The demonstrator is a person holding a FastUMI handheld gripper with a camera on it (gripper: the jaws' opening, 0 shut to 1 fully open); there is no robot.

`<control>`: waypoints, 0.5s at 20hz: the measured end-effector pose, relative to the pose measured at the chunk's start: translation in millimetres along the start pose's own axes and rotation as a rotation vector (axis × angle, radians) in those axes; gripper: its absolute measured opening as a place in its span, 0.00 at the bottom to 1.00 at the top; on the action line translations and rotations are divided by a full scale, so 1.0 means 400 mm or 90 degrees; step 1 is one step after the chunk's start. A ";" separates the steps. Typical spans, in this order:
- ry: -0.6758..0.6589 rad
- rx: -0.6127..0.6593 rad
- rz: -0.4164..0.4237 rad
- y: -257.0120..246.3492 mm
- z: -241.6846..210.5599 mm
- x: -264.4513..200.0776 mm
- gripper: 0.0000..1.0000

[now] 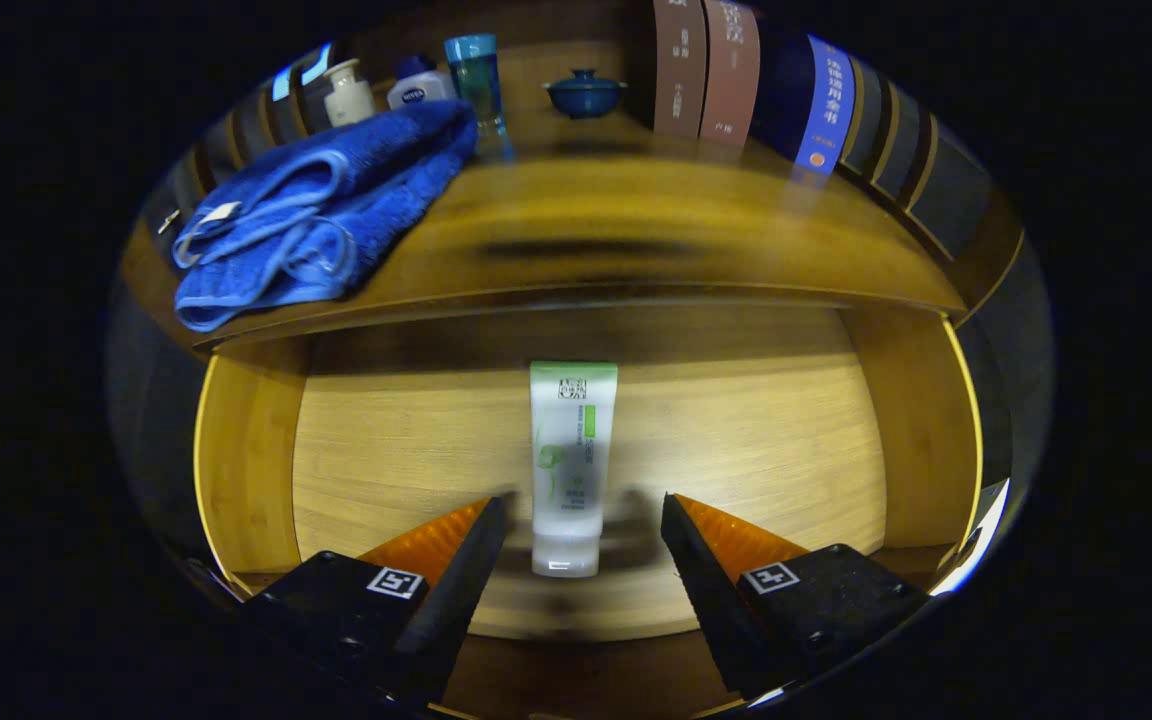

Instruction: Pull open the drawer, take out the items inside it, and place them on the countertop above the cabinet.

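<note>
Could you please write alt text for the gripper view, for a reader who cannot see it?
The gripper is open above an open wooden drawer, its fingers either side of the lower end of a white tube lying on the drawer floor. On the countertop beyond lie a blue towel, bottles, a lidded blue bowl and books.

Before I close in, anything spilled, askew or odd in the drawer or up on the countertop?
Nothing stands out. The tube lies flat in the open drawer, between the open tongs, with no spill. On the countertop, the blue towel is loosely folded; the bottles look upright.
</note>
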State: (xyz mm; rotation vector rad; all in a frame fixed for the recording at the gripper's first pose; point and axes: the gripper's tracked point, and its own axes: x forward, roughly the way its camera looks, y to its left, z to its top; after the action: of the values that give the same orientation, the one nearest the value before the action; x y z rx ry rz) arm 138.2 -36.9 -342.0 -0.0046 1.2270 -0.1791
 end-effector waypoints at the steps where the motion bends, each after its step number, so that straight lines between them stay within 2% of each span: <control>1: 0.019 0.004 0.000 -0.002 -0.009 0.019 1.00; 8: 0.081 -0.024 -0.014 -0.002 -0.032 0.053 0.95; 10: 0.074 -0.031 -0.009 0.005 -0.027 0.057 0.84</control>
State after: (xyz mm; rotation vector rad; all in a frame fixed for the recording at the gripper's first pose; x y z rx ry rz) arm 135.6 -37.2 -367.4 -0.0455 1.3469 -0.1645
